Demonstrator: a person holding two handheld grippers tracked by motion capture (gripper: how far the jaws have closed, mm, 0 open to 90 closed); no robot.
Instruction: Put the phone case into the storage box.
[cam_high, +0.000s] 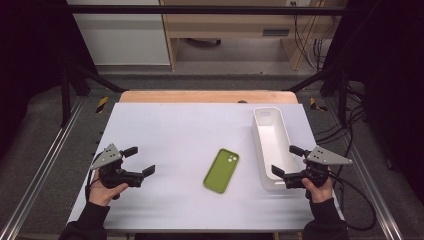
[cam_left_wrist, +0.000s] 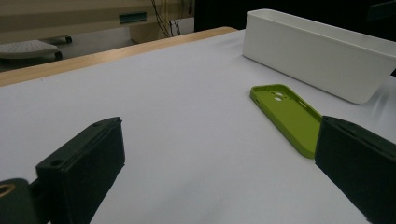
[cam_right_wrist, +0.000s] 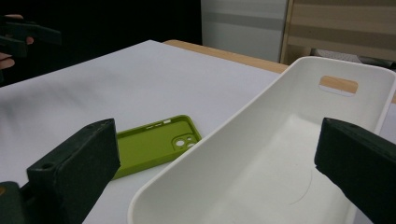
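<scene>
Left gripper (cam_high: 139, 161) and right gripper (cam_high: 284, 161): blocky matte black jaws spread wide, nothing between. Green phone case (cam_high: 221, 170): soft-looking rounded rectangle, hollow side up, flat on smooth white table (cam_high: 175, 130) between grippers. Beyond: glossy white oblong bin (cam_high: 270, 145), empty.

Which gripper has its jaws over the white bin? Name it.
The right gripper: its open jaws hang at the white bin's near end. The left gripper is open above bare table, left of the green phone case.
</scene>
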